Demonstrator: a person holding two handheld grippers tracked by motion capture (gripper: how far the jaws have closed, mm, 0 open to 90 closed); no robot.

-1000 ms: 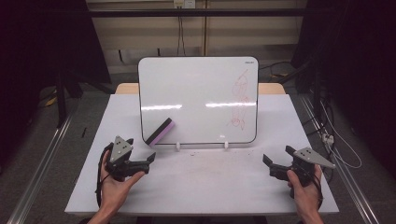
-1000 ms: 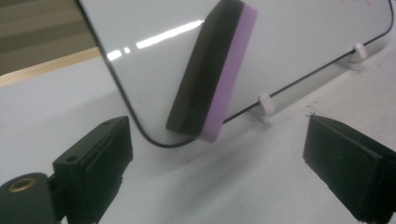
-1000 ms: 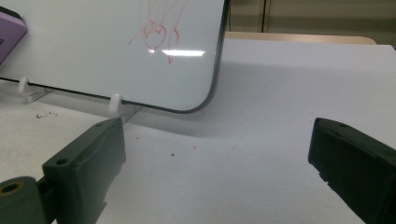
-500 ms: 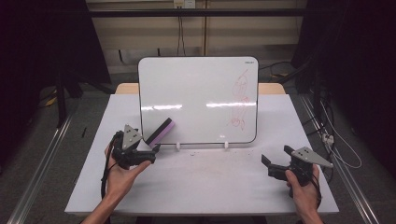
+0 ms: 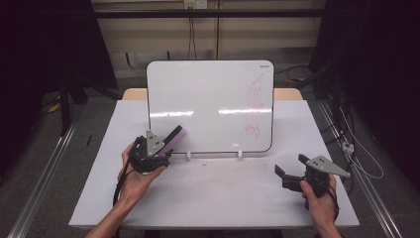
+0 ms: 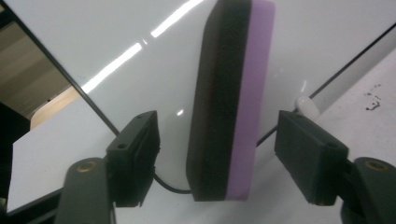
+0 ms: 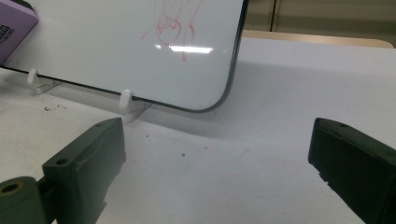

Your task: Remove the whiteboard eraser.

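Observation:
A whiteboard (image 5: 213, 104) stands upright on the white table (image 5: 223, 203), with a red scribble (image 5: 255, 106) on its right side. A purple and black eraser (image 5: 174, 138) sticks to the board's lower left. My left gripper (image 5: 166, 150) reaches up to it. In the left gripper view the eraser (image 6: 233, 102) lies between the two jaws of my left gripper (image 6: 217, 135), which have just been closing, and a gap still shows on each side. My right gripper (image 5: 283, 176) rests open at the table's right front, and nothing is between its jaws (image 7: 215, 154).
Two small white clips (image 5: 239, 154) hold the board's bottom edge. The right gripper view has one clip (image 7: 126, 100), the scribble (image 7: 173, 23) and the eraser's corner (image 7: 14, 28). Dark floor, rails and cables surround the table.
My left hand has moved right and forward to the eraser, and its jaws now stand around it and are narrower. The right hand has kept still.

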